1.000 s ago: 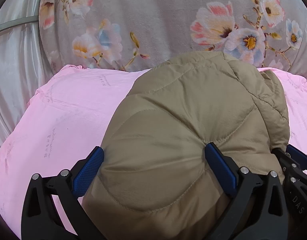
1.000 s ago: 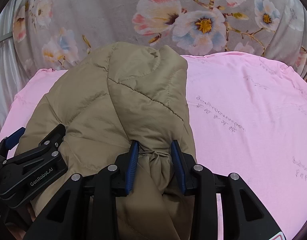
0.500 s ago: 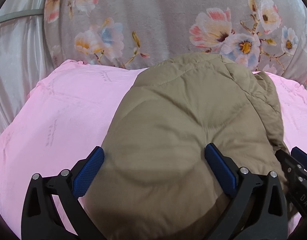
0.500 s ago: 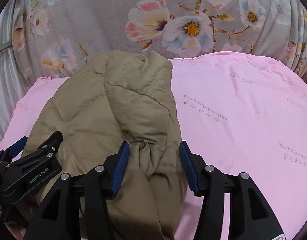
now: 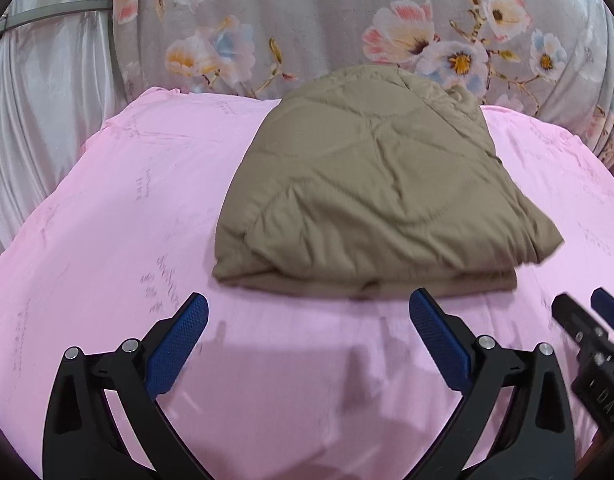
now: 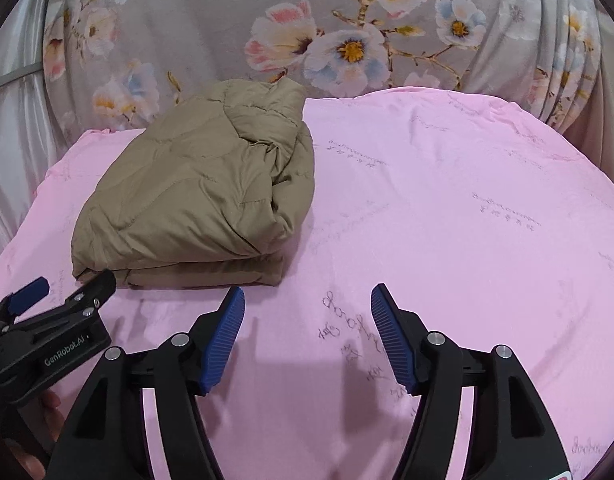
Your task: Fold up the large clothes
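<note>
A tan quilted jacket [image 5: 371, 184] lies folded in a thick bundle on the pink sheet [image 5: 107, 216]; it also shows in the right wrist view [image 6: 195, 192] at the left. My left gripper [image 5: 307, 312] is open and empty, just short of the jacket's near edge. My right gripper [image 6: 307, 304] is open and empty, to the right of the jacket's near corner. The left gripper shows in the right wrist view [image 6: 31, 292] at the lower left, and one fingertip of the right gripper [image 5: 607, 308] shows in the left wrist view.
A grey flowered fabric [image 5: 347, 20] rises behind the pink sheet. White curtain folds [image 5: 39, 100] hang at the left. The pink sheet [image 6: 467, 200] spreads wide to the right of the jacket.
My right gripper has opened and let go of the jacket. Both grippers have pulled back from the jacket, which now lies flat and folded on the sheet.
</note>
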